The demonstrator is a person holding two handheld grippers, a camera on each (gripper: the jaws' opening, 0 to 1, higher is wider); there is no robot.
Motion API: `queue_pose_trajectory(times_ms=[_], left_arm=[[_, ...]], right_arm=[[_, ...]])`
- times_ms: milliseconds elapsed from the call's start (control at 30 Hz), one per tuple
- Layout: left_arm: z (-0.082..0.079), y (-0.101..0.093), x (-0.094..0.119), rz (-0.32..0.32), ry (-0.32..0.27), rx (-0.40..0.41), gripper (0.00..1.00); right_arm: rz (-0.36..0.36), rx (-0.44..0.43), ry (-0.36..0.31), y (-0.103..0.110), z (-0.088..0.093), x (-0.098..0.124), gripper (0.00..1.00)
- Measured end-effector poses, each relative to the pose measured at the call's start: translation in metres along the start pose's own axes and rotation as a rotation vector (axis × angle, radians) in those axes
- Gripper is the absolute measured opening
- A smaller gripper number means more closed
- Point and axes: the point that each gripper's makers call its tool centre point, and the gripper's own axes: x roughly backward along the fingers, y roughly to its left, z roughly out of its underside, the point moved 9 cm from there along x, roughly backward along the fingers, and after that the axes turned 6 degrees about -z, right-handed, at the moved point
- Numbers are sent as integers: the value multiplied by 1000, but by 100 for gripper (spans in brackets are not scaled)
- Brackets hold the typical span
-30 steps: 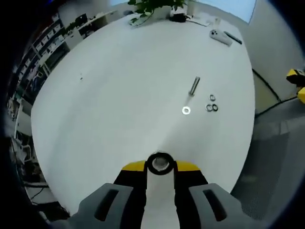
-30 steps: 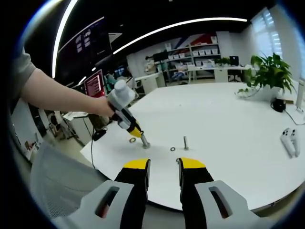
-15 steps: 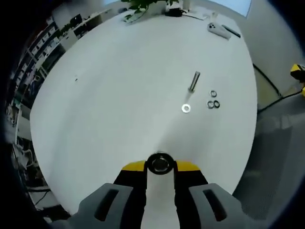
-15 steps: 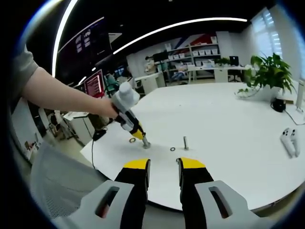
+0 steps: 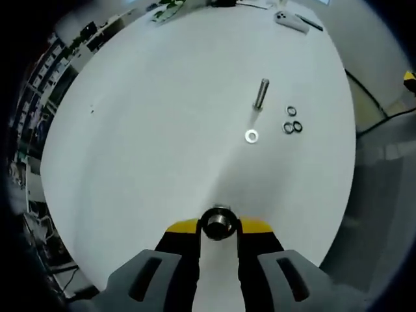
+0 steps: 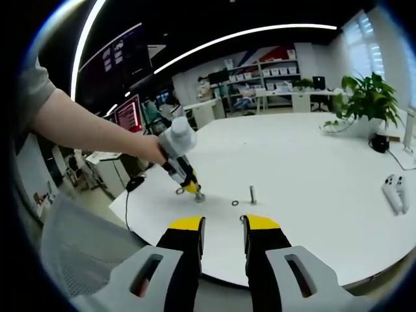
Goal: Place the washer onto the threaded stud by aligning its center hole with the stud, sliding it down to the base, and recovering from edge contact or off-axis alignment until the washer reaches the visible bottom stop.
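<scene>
Left gripper (image 6: 193, 190) has tilted steeper over the table (image 6: 312, 169); no legible writing.

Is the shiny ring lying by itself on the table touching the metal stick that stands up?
Apart. In the left gripper view, bare white table shows between the lone washer and the base of the upright stud.

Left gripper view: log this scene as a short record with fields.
surface: white round table
stud: upright threaded stud, bare
nearest washer: single washer, flat on the table beside the stud
other washers: three small rings clustered to one side
left claw: shut on a metal cylinder
right claw: open, holding nothing
</scene>
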Motion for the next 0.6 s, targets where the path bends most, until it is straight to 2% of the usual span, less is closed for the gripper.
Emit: queue_pose_trajectory(times_ms=[333,600], left_arm=[[2,-4,-21,2,41,-12,19],[6,-3,-26,12,12,-13,20]], right_arm=[[7,-2,-2,-1,0,0,26],[4,-1,-4,0,0,0,26]])
